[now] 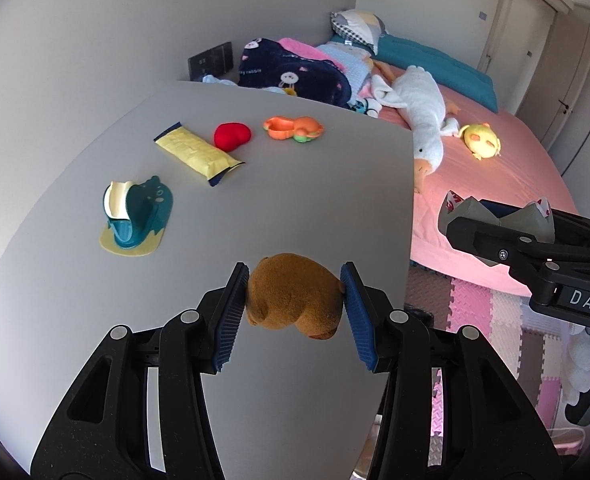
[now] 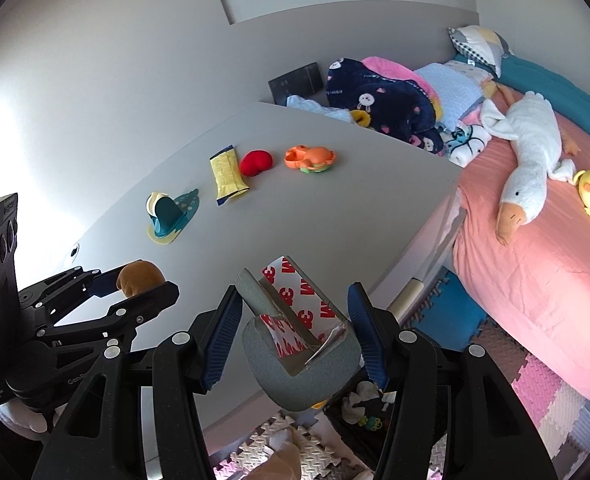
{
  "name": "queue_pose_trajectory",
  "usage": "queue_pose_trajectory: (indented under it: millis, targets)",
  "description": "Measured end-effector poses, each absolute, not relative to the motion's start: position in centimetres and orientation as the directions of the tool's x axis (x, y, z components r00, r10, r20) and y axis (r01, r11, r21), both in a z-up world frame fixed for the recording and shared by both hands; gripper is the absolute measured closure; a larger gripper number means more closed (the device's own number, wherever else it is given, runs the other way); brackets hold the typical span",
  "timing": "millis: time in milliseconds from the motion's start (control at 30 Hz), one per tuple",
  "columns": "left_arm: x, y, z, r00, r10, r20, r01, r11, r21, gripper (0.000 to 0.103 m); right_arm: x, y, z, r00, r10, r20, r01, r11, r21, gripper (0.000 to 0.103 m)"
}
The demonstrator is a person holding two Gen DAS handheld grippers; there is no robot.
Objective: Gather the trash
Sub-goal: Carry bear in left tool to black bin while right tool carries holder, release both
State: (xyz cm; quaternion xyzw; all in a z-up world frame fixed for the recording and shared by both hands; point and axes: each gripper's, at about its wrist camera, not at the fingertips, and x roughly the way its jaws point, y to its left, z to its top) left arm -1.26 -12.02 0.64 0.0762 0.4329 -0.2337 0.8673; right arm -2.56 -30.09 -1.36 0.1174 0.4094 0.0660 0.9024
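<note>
Right hand-held gripper (image 2: 295,332) clamps grey foam corner guard (image 2: 291,380) printed "3M".

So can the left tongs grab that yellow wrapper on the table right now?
Probably not yet: the left tongs already clamp a brown plush toy, though the path to the yellow wrapper looks clear.

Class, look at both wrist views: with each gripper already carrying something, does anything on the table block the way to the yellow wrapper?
Nothing visible does. The yellow wrapper lies on bare table, red toy beside it. But the left gripper grips a brown plush and the right gripper a grey foam piece.
</note>
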Motion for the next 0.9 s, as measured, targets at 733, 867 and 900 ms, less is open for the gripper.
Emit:
queue_pose_trajectory:
  millis: [733,867,900]
  targets:
    - [-4.8,-23.1,1.4,0.445,-0.445,-0.777,0.649,0.758,-0.063,0.056,-8.9,-40.1,-0.9,0.698,0.085,-0.711,0.158,0.950,0.269,0.047]
    - [-5.3,-24.4,1.4,0.430,-0.457,-0.778,0.672,0.738,-0.062,0.056,-9.9,-41.6,-1.0,0.700,0.064,-0.711,0.190,0.944,0.272,0.047]
    - [-5.4,-24.8,1.4,0.426,-0.461,-0.779,0.678,0.732,-0.062,0.056,-10.1,-41.9,-1.0,0.700,0.058,-0.711,0.198,0.941,0.272,0.047]
